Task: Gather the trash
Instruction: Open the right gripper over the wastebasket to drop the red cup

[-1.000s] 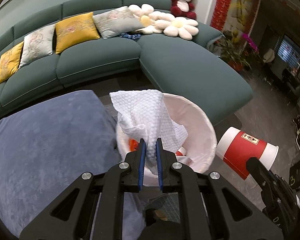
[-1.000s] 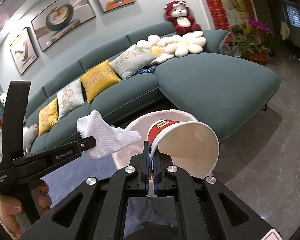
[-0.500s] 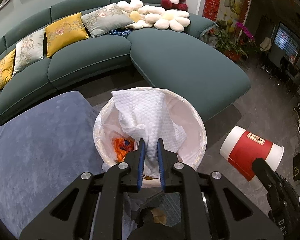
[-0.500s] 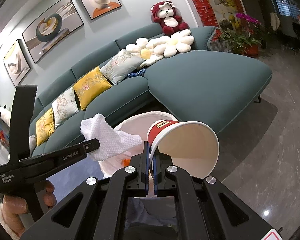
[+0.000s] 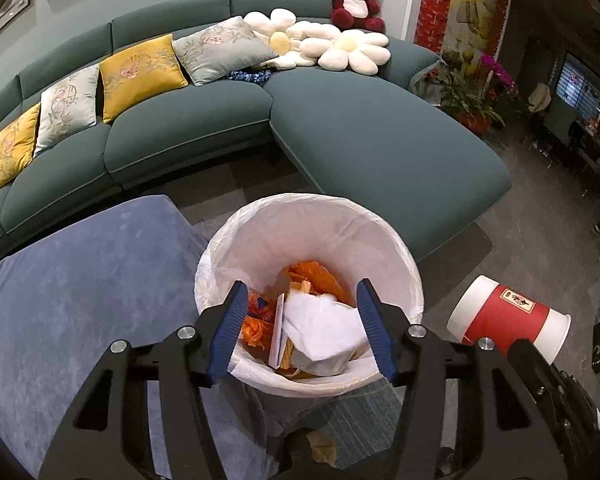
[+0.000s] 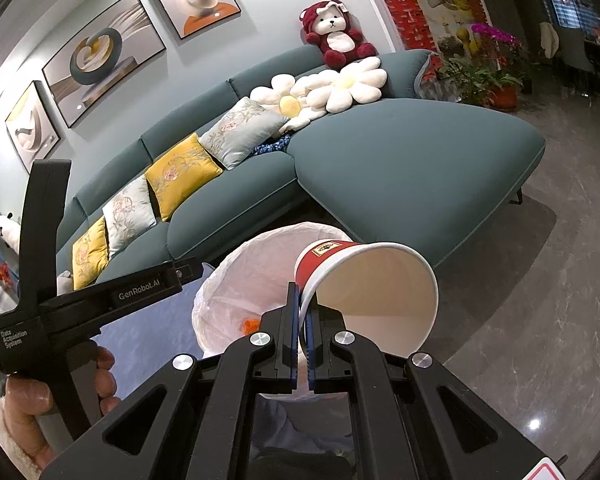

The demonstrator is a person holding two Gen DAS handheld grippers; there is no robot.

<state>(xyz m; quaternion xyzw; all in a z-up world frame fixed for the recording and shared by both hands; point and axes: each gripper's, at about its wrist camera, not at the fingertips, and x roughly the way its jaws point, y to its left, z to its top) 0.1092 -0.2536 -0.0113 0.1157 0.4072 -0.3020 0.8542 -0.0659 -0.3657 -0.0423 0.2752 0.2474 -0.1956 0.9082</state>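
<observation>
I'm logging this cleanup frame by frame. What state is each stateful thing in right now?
left gripper: open, empty, over the bin
right gripper: shut on the cup's rim
paper cup: held tilted, looks empty, beside the bin
trash bin: lined with a white bag, partly filled
white tissue: lying loose inside the bin
orange wrappers: crumpled in the bin

Bin mouth [image 5: 396, 240] open below tool [image 5: 302, 328]
</observation>
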